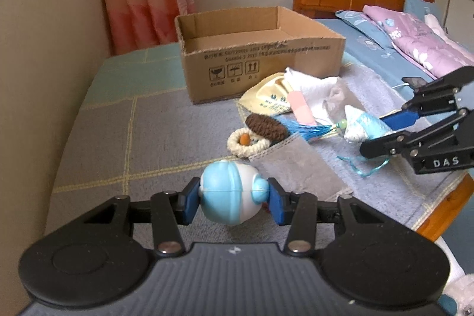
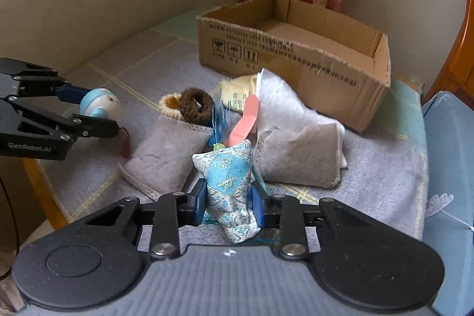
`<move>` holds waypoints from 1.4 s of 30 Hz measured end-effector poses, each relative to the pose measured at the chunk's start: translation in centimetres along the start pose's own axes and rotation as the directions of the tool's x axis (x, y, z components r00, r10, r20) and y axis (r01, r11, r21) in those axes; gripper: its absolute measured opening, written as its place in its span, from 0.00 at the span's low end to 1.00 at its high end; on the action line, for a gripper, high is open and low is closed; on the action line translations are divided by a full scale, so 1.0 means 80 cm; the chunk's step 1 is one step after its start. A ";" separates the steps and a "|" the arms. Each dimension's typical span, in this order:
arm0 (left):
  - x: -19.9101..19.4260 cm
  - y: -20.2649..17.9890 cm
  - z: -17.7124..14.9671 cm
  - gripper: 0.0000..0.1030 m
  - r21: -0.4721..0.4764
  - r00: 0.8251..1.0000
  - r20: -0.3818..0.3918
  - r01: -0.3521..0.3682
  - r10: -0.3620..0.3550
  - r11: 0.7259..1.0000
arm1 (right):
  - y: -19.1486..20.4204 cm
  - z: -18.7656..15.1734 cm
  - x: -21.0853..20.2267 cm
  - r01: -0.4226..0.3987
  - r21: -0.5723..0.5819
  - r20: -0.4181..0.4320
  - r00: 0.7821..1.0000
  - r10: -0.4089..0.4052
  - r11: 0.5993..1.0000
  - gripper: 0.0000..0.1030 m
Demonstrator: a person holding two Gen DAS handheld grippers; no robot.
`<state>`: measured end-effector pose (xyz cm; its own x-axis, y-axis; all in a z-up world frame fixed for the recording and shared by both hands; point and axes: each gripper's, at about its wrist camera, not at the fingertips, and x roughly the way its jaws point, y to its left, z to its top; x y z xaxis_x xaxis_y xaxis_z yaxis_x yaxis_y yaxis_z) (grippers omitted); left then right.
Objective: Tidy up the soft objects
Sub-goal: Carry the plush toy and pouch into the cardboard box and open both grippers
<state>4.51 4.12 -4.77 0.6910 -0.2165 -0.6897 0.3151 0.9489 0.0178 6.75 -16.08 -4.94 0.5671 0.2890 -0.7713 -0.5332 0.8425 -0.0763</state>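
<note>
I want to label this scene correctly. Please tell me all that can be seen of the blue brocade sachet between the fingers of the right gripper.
The sachet is a small stuffed pouch of shiny blue and white patterned fabric, with pointed corners. A green bead and a blue tassel hang from its far corner. The right gripper is shut on it, blue pads pressing both sides. It lies over the grey blanket, beside two grey pouches; whether it is lifted cannot be told.

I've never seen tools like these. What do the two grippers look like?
Both are black metal linkages with silver rivets and two blue-padded fingers, on a ribbed grey body flanked by two round black discs. The left gripper bears "GenRobot.AI" in white on its side; the right gripper bears "DAS". No sleeves or cables are clearly visible.
</note>
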 end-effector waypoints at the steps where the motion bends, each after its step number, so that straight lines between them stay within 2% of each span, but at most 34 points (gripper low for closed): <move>1: -0.004 -0.001 0.002 0.45 0.006 1.000 0.006 -0.002 0.002 1.000 | 0.001 0.001 -0.006 0.003 -0.004 0.006 1.000 -0.003 1.000 0.35; 8: -0.028 -0.005 0.022 0.45 0.040 0.999 0.044 0.014 -0.015 0.999 | -0.002 0.014 -0.052 0.002 -0.019 0.060 0.998 -0.001 1.000 0.34; 13: -0.032 -0.011 0.047 0.45 0.074 0.998 0.063 0.019 -0.024 0.997 | -0.010 0.024 -0.078 0.031 -0.025 0.115 0.993 -0.028 0.999 0.34; 22: -0.021 -0.013 0.121 0.45 0.147 0.989 0.140 0.016 -0.037 0.989 | -0.039 0.060 -0.101 0.070 -0.007 0.200 0.977 -0.068 0.997 0.35; 30: 0.040 0.012 0.218 0.46 0.200 0.989 0.149 -0.017 -0.013 0.980 | -0.075 0.102 -0.099 0.091 0.027 0.252 0.963 -0.095 0.995 0.35; 36: 0.124 0.025 0.272 0.46 0.164 0.998 0.056 -0.004 -0.005 0.986 | -0.101 0.132 -0.082 0.096 0.042 0.247 0.964 -0.103 0.995 0.35; 38: 0.152 0.029 0.285 0.52 0.139 0.999 0.045 -0.011 0.004 0.990 | -0.110 0.142 -0.071 0.101 0.045 0.229 0.967 -0.109 0.994 0.35; 42: 0.185 0.041 0.296 0.82 0.068 0.999 0.039 -0.040 0.037 0.997 | -0.124 0.156 -0.048 0.112 0.048 0.199 0.973 -0.120 0.993 0.35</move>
<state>31.19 -1.43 2.24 0.7271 -0.1901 -0.6597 0.3310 0.9389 0.0942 17.69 -19.84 6.72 0.7405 0.2707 -0.6151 -0.4355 0.8904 -0.1323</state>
